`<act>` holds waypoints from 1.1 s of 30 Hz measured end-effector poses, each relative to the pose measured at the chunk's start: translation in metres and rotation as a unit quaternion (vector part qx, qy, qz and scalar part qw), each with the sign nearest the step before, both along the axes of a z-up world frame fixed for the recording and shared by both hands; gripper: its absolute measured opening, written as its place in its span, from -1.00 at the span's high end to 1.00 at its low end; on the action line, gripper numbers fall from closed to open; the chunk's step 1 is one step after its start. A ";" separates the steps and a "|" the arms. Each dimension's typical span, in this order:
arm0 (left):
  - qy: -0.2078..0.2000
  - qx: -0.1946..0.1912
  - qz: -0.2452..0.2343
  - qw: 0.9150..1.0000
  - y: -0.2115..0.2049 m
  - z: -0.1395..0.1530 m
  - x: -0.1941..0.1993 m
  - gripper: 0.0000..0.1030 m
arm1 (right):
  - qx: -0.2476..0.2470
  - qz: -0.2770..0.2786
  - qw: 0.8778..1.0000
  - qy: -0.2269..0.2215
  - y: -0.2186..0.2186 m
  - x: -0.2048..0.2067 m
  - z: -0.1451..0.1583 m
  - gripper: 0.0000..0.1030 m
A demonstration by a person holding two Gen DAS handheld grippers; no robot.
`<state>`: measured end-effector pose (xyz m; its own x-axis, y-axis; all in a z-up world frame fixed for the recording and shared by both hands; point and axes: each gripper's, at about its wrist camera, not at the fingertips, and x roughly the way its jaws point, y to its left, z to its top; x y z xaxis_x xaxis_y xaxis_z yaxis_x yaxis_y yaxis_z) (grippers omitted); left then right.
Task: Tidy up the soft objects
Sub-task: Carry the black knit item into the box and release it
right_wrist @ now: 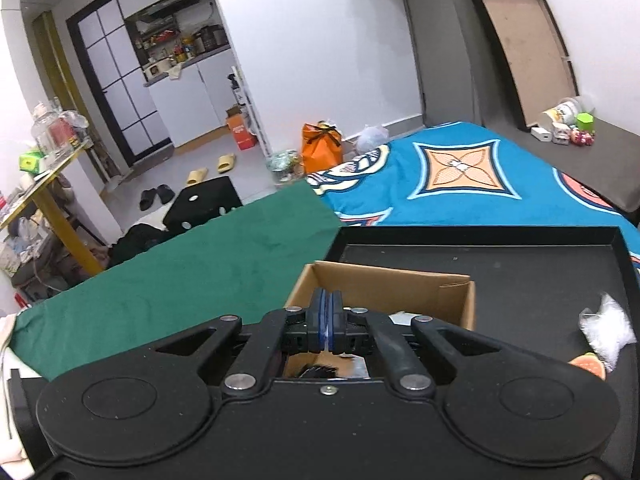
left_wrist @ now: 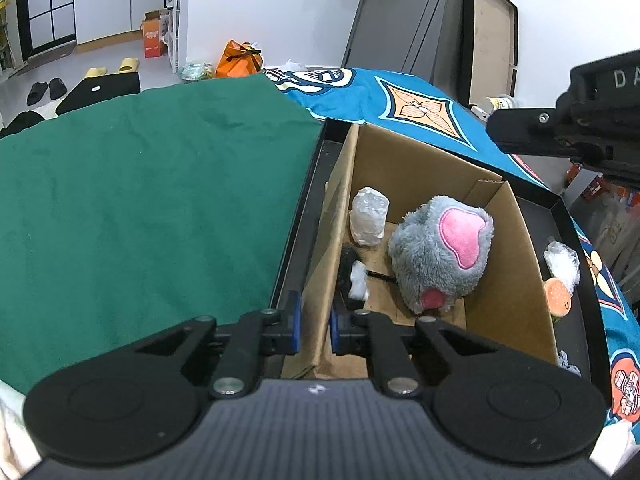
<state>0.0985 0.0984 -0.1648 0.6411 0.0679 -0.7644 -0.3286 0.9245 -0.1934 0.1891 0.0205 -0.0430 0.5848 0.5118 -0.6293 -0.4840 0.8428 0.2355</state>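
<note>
A: What are the left gripper's (left_wrist: 314, 330) jaws doing?

B: They are standing nearly closed, pinching the left wall of the cardboard box (left_wrist: 334, 240) between the blue pads (left_wrist: 295, 322). One pad is sitting outside the wall, the other inside.

A: And the right gripper (right_wrist: 325, 322)?

B: Its jaws are pressing fully together with nothing between them. It is hovering over the near edge of the same box (right_wrist: 384, 292), and the left camera is catching it at the upper right (left_wrist: 568, 128).

A: What is lying in the box?

B: A grey plush toy (left_wrist: 436, 256) with pink patches is resting against the right wall. A white plastic-wrapped bundle (left_wrist: 369, 216) is standing at the far left corner, and a small black-and-white furry item (left_wrist: 354, 276) is lying along the left wall, just beyond the inner pad.

A: Where is the box sitting?

B: Inside a black tray (right_wrist: 520, 276). To the right of the box, on the tray floor, a crumpled white plastic piece (left_wrist: 562, 260) is lying beside a small burger-shaped toy (left_wrist: 557, 294), the two touching.

A: And beneath the tray?

B: A green cloth (left_wrist: 152, 184) is covering the left side, and a blue patterned sheet (right_wrist: 460, 172) is spreading out behind and to the right.
</note>
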 end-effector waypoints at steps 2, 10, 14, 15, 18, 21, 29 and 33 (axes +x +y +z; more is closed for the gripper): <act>-0.002 -0.003 0.002 1.000 0.000 -0.001 -0.001 0.75 | -0.001 0.008 1.000 -0.002 0.001 -0.003 -0.001 0.97; 0.002 -0.006 0.003 1.000 0.002 0.002 0.001 0.74 | -0.006 -0.019 0.999 0.031 -0.017 -0.001 -0.016 0.89; 0.002 -0.009 0.012 1.000 0.004 0.000 0.001 0.74 | -0.016 -0.028 0.999 0.028 -0.030 -0.002 -0.017 0.70; 0.001 -0.008 0.014 1.000 0.003 0.000 0.001 0.74 | -0.018 -0.032 0.999 0.027 -0.034 -0.002 -0.018 0.63; 0.000 -0.001 0.014 1.000 -0.001 0.002 0.000 0.74 | -0.018 -0.043 0.999 0.024 -0.045 -0.003 -0.020 0.34; -0.001 0.014 0.011 1.000 -0.005 0.008 0.001 0.69 | -0.022 -0.056 0.998 0.020 -0.056 -0.004 -0.024 0.01; 0.015 0.049 0.002 0.999 -0.018 0.013 0.011 0.20 | -0.042 -0.084 0.995 0.025 -0.090 -0.001 -0.038 -0.19; 0.027 0.072 0.002 0.997 -0.023 0.015 0.015 -0.02 | -0.053 -0.095 0.994 0.030 -0.107 0.002 -0.045 -0.33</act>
